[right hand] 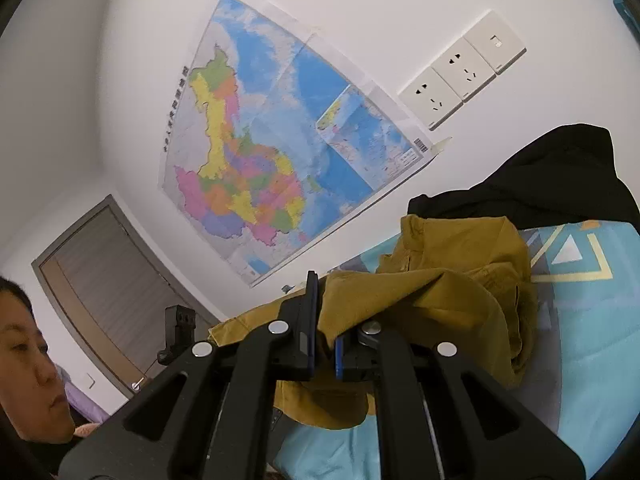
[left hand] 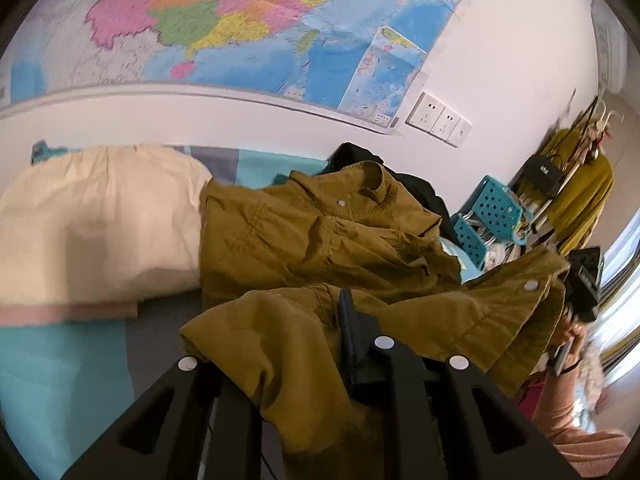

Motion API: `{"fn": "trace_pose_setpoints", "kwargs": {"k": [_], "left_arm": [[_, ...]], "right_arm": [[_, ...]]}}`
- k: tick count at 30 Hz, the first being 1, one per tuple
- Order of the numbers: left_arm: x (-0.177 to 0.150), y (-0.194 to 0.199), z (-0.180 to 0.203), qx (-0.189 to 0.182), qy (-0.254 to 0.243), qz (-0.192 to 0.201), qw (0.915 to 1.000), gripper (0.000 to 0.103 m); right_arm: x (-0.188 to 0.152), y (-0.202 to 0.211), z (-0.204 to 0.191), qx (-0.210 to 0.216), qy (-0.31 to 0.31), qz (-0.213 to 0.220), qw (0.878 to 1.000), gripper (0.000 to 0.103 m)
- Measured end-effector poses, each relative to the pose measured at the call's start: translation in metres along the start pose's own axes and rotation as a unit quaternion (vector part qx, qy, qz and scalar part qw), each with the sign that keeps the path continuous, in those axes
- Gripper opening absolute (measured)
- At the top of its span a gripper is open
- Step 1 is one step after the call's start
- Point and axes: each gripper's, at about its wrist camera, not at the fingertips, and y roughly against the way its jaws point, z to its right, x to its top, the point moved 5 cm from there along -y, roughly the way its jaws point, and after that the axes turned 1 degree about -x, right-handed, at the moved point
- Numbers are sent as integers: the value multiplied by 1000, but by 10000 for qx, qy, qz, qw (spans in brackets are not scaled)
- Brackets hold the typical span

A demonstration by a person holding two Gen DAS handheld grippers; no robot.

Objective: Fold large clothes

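Note:
An olive-brown shirt (left hand: 320,236) with white snap buttons lies on the teal and grey bed cover (left hand: 52,380). My left gripper (left hand: 316,320) is shut on a lifted edge of the shirt, and the cloth drapes over its fingers. My right gripper (right hand: 326,320) is shut on another part of the same shirt (right hand: 448,276), held above the bed cover (right hand: 592,320). The right gripper also shows at the right edge of the left wrist view (left hand: 580,292), holding the shirt's far end.
A cream pillow (left hand: 92,220) lies left of the shirt. A black garment (right hand: 560,176) lies behind it by the wall. A wall map (right hand: 280,140) and sockets (right hand: 460,76) hang above. A teal basket (left hand: 492,212) and a clothes rack (left hand: 576,184) stand at right.

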Motion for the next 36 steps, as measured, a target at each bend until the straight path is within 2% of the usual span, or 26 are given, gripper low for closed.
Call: {"fn": "trace_pose_setpoints", "kwargs": {"k": [14, 36], "left_arm": [[34, -25, -12, 144, 8, -219, 9997, 17], [69, -67, -30, 336, 176, -635, 9973, 17]], "right_arm": [[29, -32, 24, -152, -144, -43, 9998, 6], [52, -72, 60, -531, -316, -199, 9979, 7]]}}
